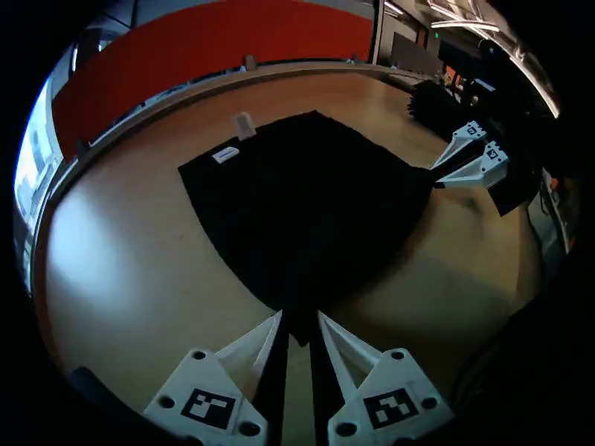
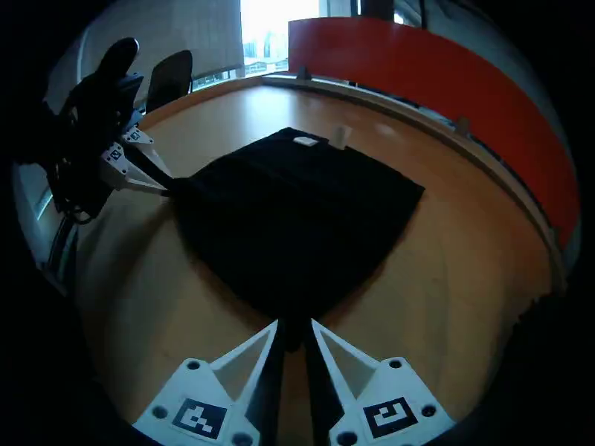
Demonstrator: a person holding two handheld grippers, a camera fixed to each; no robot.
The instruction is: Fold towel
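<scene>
Towel (image 1: 312, 201): black, spread out, small white tag (image 1: 225, 154).

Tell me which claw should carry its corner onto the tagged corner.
Left claw, probably: its pinched towel corner shares an edge with the white tag; the right claw sits diagonally opposite.

We note black towel (image 1: 312, 201) spread nearly flat, white tag (image 1: 225, 154) at far edge; neighbouring corners pinched by left gripper (image 1: 300, 333) and right gripper (image 2: 295, 334).

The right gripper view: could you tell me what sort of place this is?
Probably an office or meeting room: a large wooden table, an orange-red partition along its edge, and dark office chairs by a window.
</scene>
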